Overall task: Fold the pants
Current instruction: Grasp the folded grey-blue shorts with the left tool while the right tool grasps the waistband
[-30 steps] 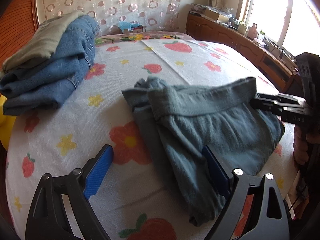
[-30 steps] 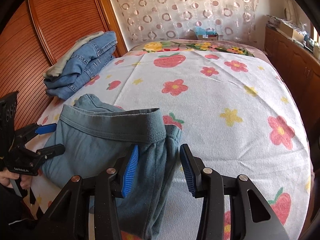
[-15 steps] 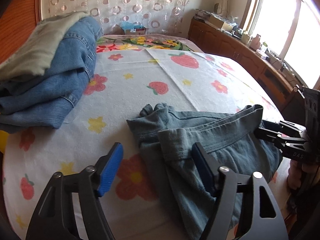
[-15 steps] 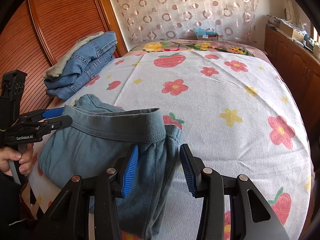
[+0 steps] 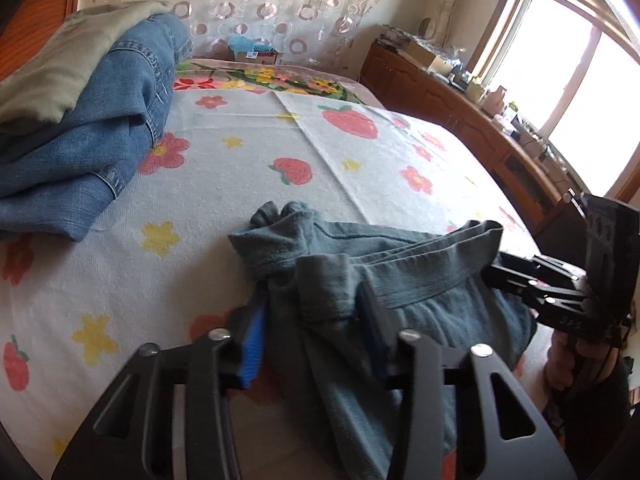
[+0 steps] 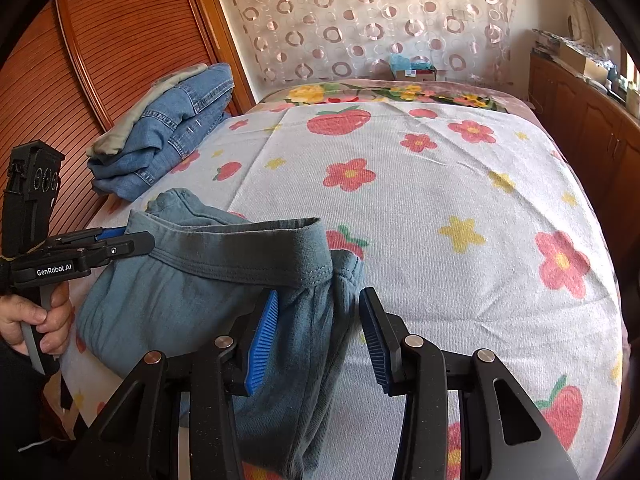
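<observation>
Grey-blue pants (image 5: pixel 432 276) lie partly folded at the near edge of the bed, with the waistband (image 6: pixel 240 252) raised and stretched between both grippers. My left gripper (image 5: pixel 312 312) is closing its jaws on a bunched fold at the waistband's left end, and the cloth fills the gap between its pads. In the right wrist view the left gripper (image 6: pixel 132 240) shows at the left, held by a hand (image 6: pixel 32 320). My right gripper (image 6: pixel 316 320) is shut on the hanging cloth under the waistband's right end. The left wrist view shows the right gripper (image 5: pixel 496 272) at the right.
The bed wears a white cover (image 6: pixel 440 200) printed with flowers and strawberries. Folded blue jeans (image 5: pixel 88 148) under a beige garment (image 5: pixel 60 76) are stacked at the far left. A wooden slatted panel (image 6: pixel 100 52) stands to the left, and low cabinets (image 5: pixel 460 108) run under the window on the right.
The left gripper's jaws have drawn together from wide apart onto the bunched cloth, and it has moved in closer over the pants. The right gripper has kept still with the same hold.
</observation>
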`<state>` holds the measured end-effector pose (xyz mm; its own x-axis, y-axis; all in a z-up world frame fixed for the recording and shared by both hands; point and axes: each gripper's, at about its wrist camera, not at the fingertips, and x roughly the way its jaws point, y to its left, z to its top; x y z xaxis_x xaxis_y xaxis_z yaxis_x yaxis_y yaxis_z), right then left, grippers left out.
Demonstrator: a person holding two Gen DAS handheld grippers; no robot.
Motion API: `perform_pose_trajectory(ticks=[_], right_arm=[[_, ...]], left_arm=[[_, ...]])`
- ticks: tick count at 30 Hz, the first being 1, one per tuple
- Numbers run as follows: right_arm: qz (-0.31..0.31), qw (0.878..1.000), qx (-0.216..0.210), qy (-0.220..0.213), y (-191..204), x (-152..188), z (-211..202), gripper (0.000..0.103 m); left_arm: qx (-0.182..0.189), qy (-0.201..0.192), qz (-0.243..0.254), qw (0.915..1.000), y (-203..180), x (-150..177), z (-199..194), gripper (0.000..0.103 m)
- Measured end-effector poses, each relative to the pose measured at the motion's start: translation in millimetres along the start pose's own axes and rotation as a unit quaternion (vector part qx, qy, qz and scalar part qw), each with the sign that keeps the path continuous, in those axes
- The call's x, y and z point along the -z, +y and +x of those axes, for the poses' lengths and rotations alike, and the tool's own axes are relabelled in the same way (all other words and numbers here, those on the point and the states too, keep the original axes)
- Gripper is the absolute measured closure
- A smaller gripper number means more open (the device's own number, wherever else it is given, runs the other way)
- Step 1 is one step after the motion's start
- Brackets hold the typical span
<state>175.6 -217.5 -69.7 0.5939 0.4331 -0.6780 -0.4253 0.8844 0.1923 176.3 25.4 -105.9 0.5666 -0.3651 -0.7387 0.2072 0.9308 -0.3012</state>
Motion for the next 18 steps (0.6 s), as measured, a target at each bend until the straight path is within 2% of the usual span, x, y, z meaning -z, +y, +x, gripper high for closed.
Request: perform_pose_trajectory(ticks=[3,9,12,18], right_arm=[[0.007,1.0,-0.002,-0.001,-2.2,-0.5,-0.1,0.069],[0.007,1.0,-0.024,0.007,-2.5,-0.4,0.5,0.092],[0.0,1.0,-0.018,-0.003,1.3,-1.2,-4.1,0.096],[-0.014,0.999,-0.017,-0.046,13.9,-0.3,-30.8,0.098]], left_arm=[[-0.002,-0.007,0.007,1.0,-6.6,0.9,-3.9,0.076],[-0.004,-0.025,0.024,0.9994,-18.6,-0.7,-17.5,0.08],[-0.006,-0.036,0.038,0.9986,-25.6,-1.8,-26.6,0.082],[-0.003,-0.068,0.062,0.9957,-42.5,-4.8,-54.8,0.082]])
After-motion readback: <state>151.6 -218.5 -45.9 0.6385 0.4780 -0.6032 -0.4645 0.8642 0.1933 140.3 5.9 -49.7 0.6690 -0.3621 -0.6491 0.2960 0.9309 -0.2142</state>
